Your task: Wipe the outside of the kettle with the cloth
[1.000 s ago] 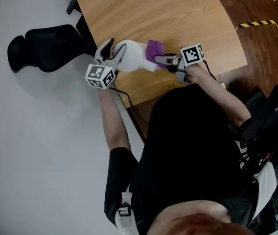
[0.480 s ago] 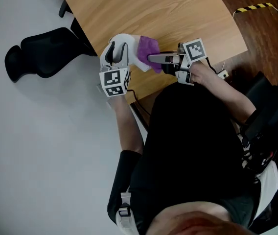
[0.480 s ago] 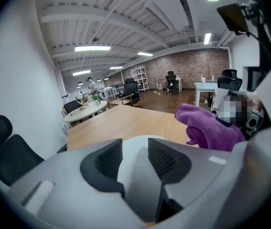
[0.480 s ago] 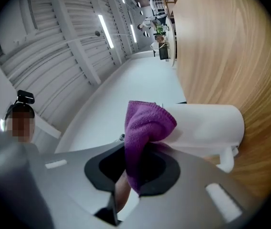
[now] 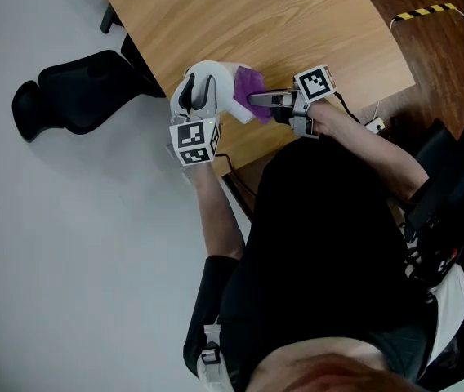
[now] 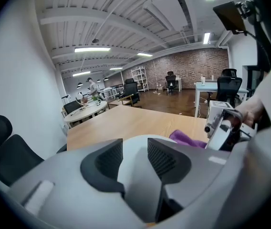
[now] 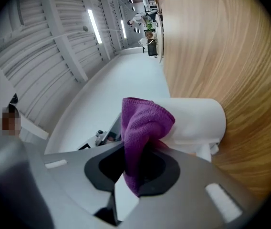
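At the far left, a black office chair [image 5: 77,96] is standing on the pale floor [image 5: 52,260], just beside the corner of the wooden table [image 5: 240,15]. Next to it we are holding our left gripper [image 5: 198,88] down over the white kettle [image 5: 220,88]. Its jaws have just been closing. In the left gripper view a white part of the kettle is filling the gap between the two dark pads [image 6: 108,160], so we are gripping the kettle there. The kettle is sitting on the table, close to the edge nearest us.

Moving right, the purple cloth [image 5: 250,80] is lying against the kettle's side, touching the white body. We are pinching that cloth in our right gripper [image 5: 258,100]. In the right gripper view its jaws are closing tight on the lower fold while the upper fold is bunching up against the kettle. Our right arm is reaching in from the table's near edge.

At the far right, a strip of yellow and black tape [image 5: 418,11] is lying on the dark wooden floor [image 5: 436,55], well apart from the kettle.
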